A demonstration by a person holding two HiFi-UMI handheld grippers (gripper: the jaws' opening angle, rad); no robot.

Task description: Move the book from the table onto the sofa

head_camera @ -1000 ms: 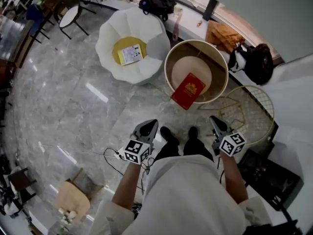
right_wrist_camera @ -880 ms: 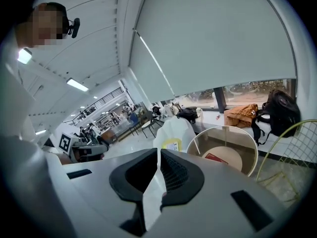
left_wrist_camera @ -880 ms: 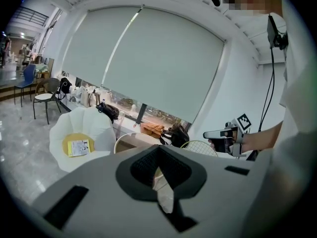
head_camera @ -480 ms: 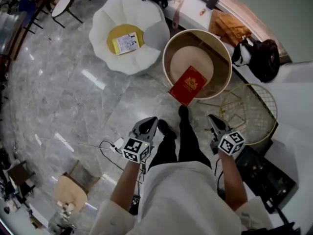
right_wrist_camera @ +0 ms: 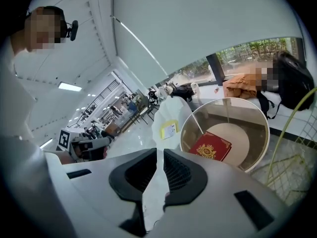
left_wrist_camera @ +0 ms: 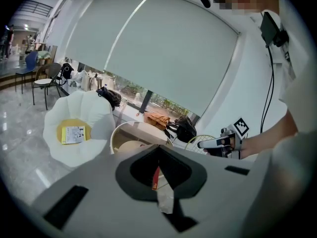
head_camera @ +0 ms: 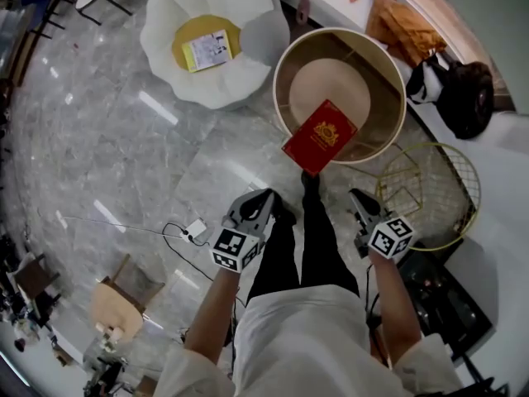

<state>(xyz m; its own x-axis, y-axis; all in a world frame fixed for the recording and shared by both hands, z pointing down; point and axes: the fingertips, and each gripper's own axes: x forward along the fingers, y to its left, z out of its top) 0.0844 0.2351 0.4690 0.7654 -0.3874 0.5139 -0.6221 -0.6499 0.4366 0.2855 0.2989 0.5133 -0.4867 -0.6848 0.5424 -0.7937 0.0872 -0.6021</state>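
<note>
Over marble floor (head_camera: 124, 155), red book (head_camera: 319, 136) lies on round table (head_camera: 278, 77); left gripper (head_camera: 264, 197), right gripper (head_camera: 357, 197) closed, empty

The book (head_camera: 319, 136) lies on the table (head_camera: 349, 88), right of the sofa (head_camera: 256, 41).

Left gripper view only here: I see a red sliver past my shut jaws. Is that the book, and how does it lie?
Observer: Yes. The book lies flat on the round table, with one corner overhanging the near rim.
Operator: Is the left gripper at it?
Observer: No. In the head view the left gripper is short of the table, over the floor.
Operator: And the right gripper?
Observer: The right gripper has its jaws together, with nothing between them.
</note>
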